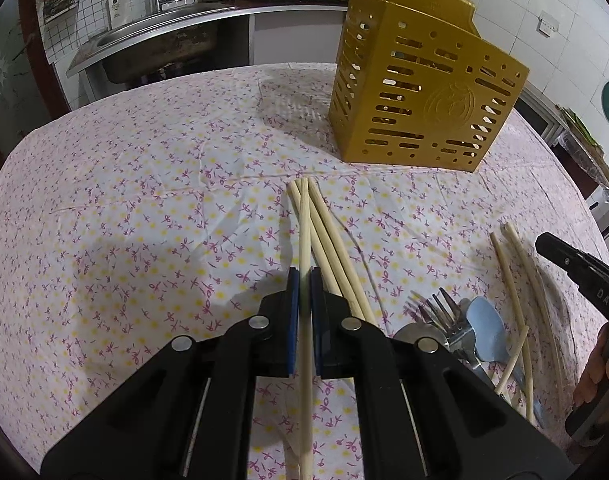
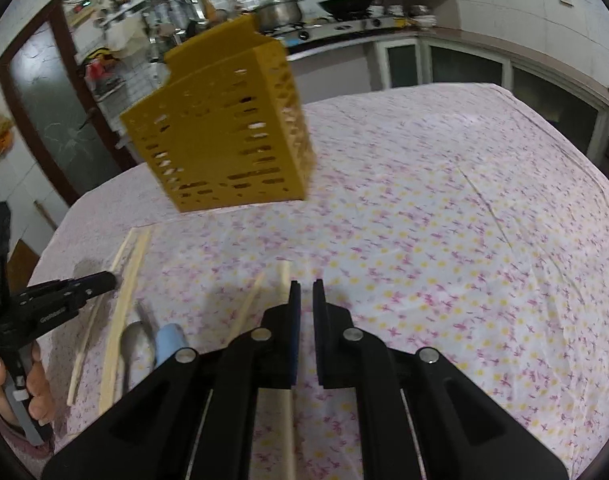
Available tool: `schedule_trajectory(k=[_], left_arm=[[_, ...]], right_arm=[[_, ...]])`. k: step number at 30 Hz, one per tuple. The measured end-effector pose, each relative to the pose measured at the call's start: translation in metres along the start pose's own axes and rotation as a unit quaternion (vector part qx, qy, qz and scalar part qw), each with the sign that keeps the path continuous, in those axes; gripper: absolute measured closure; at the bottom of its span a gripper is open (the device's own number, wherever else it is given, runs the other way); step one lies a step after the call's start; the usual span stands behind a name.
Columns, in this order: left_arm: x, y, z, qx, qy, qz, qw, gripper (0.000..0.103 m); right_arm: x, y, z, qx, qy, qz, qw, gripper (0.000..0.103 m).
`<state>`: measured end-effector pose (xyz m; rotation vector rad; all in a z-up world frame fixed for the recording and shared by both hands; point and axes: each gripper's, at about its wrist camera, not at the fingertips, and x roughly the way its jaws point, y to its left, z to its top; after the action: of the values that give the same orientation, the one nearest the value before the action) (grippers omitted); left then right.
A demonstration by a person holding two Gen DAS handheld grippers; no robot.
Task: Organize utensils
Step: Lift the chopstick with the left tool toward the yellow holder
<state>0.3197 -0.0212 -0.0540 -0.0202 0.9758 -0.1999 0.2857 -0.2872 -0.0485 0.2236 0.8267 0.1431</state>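
In the left wrist view the left claw [image 1: 304, 280] is clenched on a single chopstick [image 1: 304, 236]. The stick runs between the blue pads [image 1: 292, 300] from the bottom of the frame up toward the centre, its long axis nearly in line with the claw's own pointing direction. The yellow slotted holder [image 1: 420, 92] stands upright on the flowered worktop [image 1: 144, 200] in the upper right of that frame, beyond the chopstick's far tip and off to its right, well apart from it. Getting the stick in probably turns on that offset: the claw would have to lift, swing right and tip the stick upright over the holder's open top. Three more chopsticks [image 1: 332, 248] lie on the cloth just right of the held one, fanning toward the lower right. Further right sit forks [image 1: 440, 312], a pale blue spoon [image 1: 486, 328] and two more pairs of chopsticks [image 1: 516, 280]. In the right wrist view the right claw [image 2: 306, 286] has its jaws drawn nearly together with a narrow gap and nothing between them. A loose chopstick [image 2: 283, 280] lies just beside its left finger and seems to pass under it. There the holder [image 2: 224, 132] sits in the upper left. The left claw, already carrying a stick, looks the readier of the two.
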Motion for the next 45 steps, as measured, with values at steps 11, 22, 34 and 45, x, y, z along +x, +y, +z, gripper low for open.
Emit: schedule_trajectory(k=[11,22,34,45], left_arm=[[0.002,0.002,-0.001,-0.003,0.005,-0.004,1.0000,0.099],[0.001,0.002,-0.001,-0.005,0.003,-0.008,1.0000,0.099],[-0.006,0.003,0.000,-0.010,-0.004,-0.016,0.9998,0.099],[-0.026,-0.005,0.002,0.001,-0.023,-0.014,0.9996,0.099]], right_arm=[[0.020,0.013,-0.008,-0.031,0.047,-0.003,0.998,0.095],[0.014,0.015,-0.007,-0.037,0.028,-0.020,0.999,0.097],[-0.004,0.012,-0.002,-0.020,-0.008,-0.010,1.000,0.097],[-0.019,0.015,0.006,-0.014,-0.035,-0.023,0.999,0.097]])
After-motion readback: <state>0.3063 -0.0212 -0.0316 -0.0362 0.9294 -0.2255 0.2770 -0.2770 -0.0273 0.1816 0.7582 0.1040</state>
